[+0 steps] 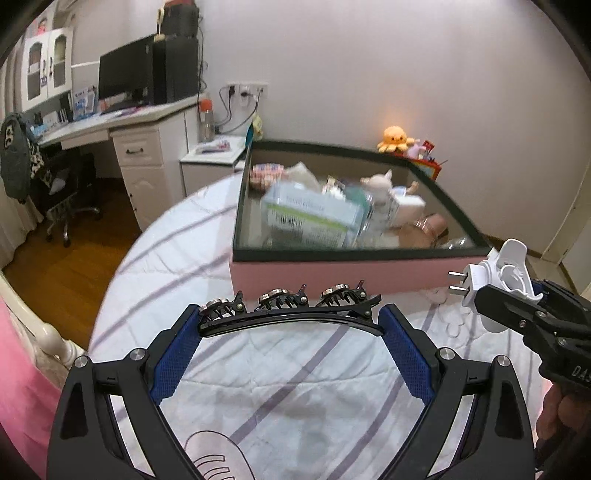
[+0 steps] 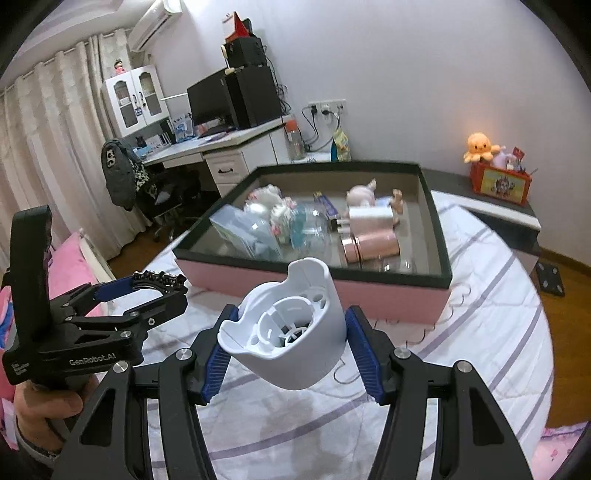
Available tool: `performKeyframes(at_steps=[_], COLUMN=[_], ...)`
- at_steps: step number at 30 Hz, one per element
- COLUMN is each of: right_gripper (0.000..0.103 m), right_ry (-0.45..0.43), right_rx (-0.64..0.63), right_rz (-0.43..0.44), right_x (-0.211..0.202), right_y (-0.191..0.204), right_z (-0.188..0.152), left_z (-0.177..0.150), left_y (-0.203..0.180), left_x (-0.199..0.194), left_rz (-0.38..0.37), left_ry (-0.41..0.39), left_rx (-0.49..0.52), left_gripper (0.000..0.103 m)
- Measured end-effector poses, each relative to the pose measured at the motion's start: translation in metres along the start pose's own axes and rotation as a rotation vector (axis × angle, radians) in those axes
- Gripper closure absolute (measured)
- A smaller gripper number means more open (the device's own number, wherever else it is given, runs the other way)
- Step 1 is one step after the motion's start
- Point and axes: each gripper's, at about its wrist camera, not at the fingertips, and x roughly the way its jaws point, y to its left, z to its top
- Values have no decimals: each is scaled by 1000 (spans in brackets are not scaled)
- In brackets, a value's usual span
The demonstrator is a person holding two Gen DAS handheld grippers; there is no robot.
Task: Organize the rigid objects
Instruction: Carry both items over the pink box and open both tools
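Striped white bedding (image 1: pixel 295 369) carries a pink box (image 1: pixel 332 275) of clutter. Just before the box, the left gripper (image 1: pixel 290 325) clamps a black hair clip (image 1: pixel 291 314) endwise, while the right gripper (image 2: pixel 286 343) grips a white plug-in device (image 2: pixel 288 332).

Pale lilac walls (image 2: pixel 424 74) meet a wooden floor (image 1: pixel 62 266). A white desk (image 2: pixel 221 147) carries a dark monitor (image 2: pixel 208 101), with cream curtains (image 2: pixel 48 140) and an air conditioner (image 2: pixel 151 22) nearby. The bed (image 2: pixel 480 295) wears a striped white quilt.
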Motion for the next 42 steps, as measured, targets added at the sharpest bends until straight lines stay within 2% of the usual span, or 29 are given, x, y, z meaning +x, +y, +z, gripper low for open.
performKeyframes(at_steps=[9, 13, 17, 21, 27, 36, 42], right_gripper=[43, 43, 43, 43, 43, 43, 42], right_ry=[-73, -118, -144, -124, -54, 37, 73], right_rx=[-52, -69, -60, -53, -22, 21, 31], right_rz=[-20, -43, -55, -60, -65, -70, -81], right_x=[-24, -31, -28, -8, 38, 96, 112], right_y=[8, 4, -8, -20, -41, -74, -83], right_z=[31, 59, 91, 119, 134, 131, 130], left_z=[35, 57, 91, 125, 153, 156, 157], left_y=[-6, -10, -7, -5, -10, -17, -21], left_x=[-31, -36, -28, -6, 43, 123, 145], left_rz=[0, -1, -30, -34, -37, -35, -51], left_ry=[-112, -165, -202, -207, -165, -38, 20], left_rx=[27, 48, 45, 45, 41, 39, 47], left_gripper=[8, 8, 8, 8, 8, 7, 6])
